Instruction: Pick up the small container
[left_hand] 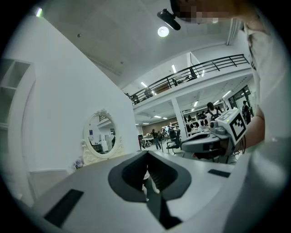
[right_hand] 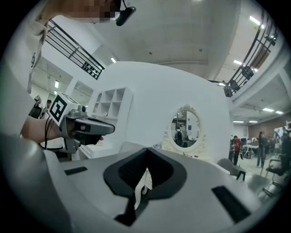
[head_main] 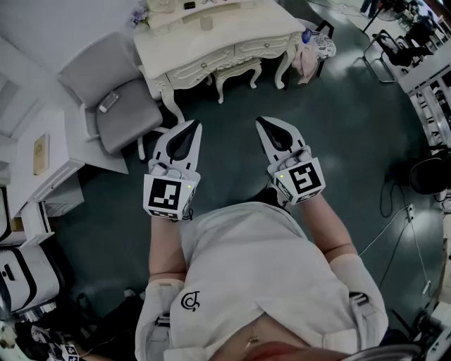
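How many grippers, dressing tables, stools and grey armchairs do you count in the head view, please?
Grippers: 2, the left gripper and the right gripper
Dressing table: 1
Stool: 1
Grey armchair: 1
Total: 5

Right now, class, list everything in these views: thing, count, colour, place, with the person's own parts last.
dressing table: one, cream, top of head view
stool: one, cream, at the dressing table's front
armchair: one, grey, left of the dressing table
oval mirror: one, cream frame, against the white wall
cloth: one, pinkish, right of the dressing table
floor: one, dark green, under both grippers
shirt: one, white, bottom of head view
left gripper: one, grey, over the floor, jaws shut, empty
right gripper: one, grey, beside it, jaws shut, empty
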Demonstrator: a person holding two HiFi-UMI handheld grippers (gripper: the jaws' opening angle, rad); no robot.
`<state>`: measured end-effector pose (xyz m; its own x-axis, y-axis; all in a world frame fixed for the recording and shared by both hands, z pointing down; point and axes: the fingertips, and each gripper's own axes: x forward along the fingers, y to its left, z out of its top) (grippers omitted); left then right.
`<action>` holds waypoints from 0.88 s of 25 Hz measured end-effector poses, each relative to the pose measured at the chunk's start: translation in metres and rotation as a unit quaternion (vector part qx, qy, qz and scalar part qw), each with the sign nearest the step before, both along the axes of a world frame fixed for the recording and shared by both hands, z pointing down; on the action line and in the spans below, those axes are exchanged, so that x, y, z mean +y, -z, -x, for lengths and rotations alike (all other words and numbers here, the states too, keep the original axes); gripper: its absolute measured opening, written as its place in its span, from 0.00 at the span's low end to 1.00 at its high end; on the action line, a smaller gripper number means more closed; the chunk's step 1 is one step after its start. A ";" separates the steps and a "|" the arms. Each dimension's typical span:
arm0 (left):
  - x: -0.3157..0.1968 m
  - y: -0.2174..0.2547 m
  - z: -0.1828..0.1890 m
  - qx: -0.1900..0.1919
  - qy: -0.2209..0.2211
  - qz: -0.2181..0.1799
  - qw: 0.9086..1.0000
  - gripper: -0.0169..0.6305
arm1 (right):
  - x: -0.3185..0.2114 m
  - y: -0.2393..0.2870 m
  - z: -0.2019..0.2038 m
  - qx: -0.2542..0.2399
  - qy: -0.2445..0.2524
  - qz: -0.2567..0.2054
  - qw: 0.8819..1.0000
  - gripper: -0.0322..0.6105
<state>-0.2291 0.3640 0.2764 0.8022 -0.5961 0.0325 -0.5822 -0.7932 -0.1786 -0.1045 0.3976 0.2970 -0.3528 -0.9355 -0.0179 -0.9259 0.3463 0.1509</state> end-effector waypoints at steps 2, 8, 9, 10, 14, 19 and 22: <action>-0.001 -0.001 0.000 -0.002 -0.001 0.000 1.000 0.05 | -0.001 -0.002 -0.002 -0.005 -0.006 0.003 1.000 0.06; -0.007 -0.011 0.006 -0.003 0.004 0.015 1.000 0.05 | -0.007 -0.012 -0.009 -0.012 -0.016 0.022 1.000 0.06; -0.008 -0.010 0.006 -0.001 0.004 0.015 1.000 0.05 | -0.008 -0.013 -0.010 -0.012 -0.016 0.025 0.999 0.06; -0.010 -0.010 0.005 0.000 0.004 0.015 1.000 0.05 | -0.010 -0.014 -0.010 -0.013 -0.016 0.028 0.999 0.06; -0.019 -0.013 0.005 0.005 0.007 0.021 1.000 0.05 | -0.020 -0.019 -0.013 -0.023 -0.018 0.040 0.999 0.06; -0.040 -0.019 -0.007 0.004 0.014 0.025 1.000 0.05 | -0.046 -0.020 -0.029 -0.021 -0.018 0.038 0.999 0.06; -0.064 -0.029 -0.019 0.000 0.030 0.032 0.999 0.05 | -0.074 -0.025 -0.044 -0.006 -0.001 0.038 0.999 0.06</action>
<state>-0.2099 0.3002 0.3051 0.7651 -0.6398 0.0728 -0.6290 -0.7668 -0.1282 -0.0601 0.3238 0.3222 -0.3505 -0.9353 0.0488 -0.9285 0.3539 0.1124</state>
